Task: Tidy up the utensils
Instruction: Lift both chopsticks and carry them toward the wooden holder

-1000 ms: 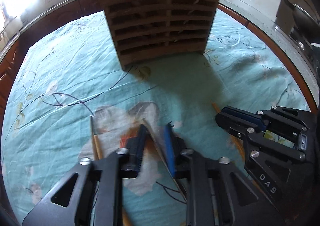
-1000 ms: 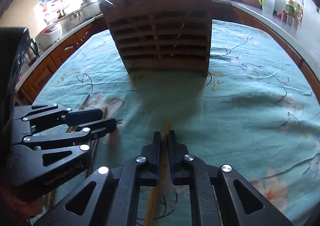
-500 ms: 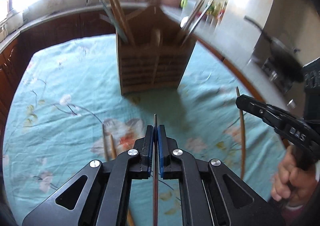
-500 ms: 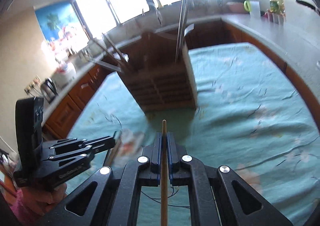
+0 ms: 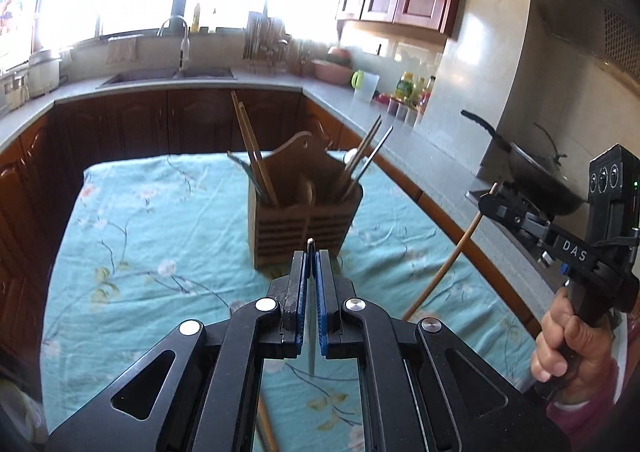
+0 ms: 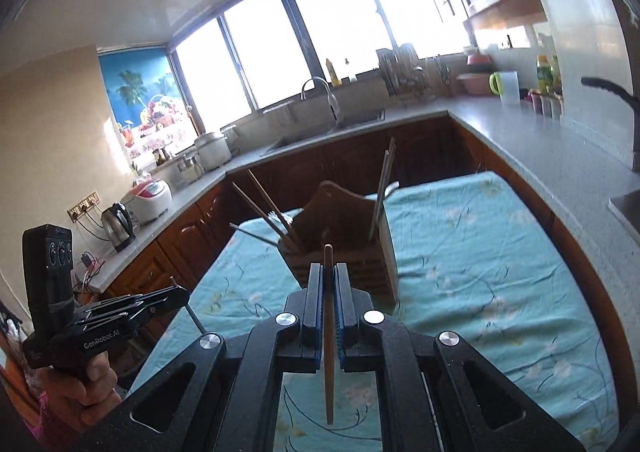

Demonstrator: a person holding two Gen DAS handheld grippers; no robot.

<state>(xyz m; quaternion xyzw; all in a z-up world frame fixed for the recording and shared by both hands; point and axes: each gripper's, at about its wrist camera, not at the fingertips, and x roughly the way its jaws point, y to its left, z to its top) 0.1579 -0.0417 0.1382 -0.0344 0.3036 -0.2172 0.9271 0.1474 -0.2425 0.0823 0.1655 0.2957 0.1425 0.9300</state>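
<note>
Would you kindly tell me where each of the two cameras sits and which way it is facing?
Left wrist: on the left gripper, facing the wooden utensil holder and sink; right gripper and hand at right.
Right wrist: on the right gripper, facing the holder and windows; left gripper and hand at lower left.
Shared: holder, teal tablecloth, sink counter; each gripper is shut on a chopstick.

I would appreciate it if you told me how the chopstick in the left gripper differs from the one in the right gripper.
The left gripper is shut on a dark grey, metallic-looking chopstick, while the right gripper is shut on a light wooden chopstick. In its own wrist view the dark chopstick barely clears the fingertips; the wooden one sticks out plainly further. Both are held lengthwise between the jaws, above the teal tablecloth and pointing toward the wooden utensil holder.
</note>
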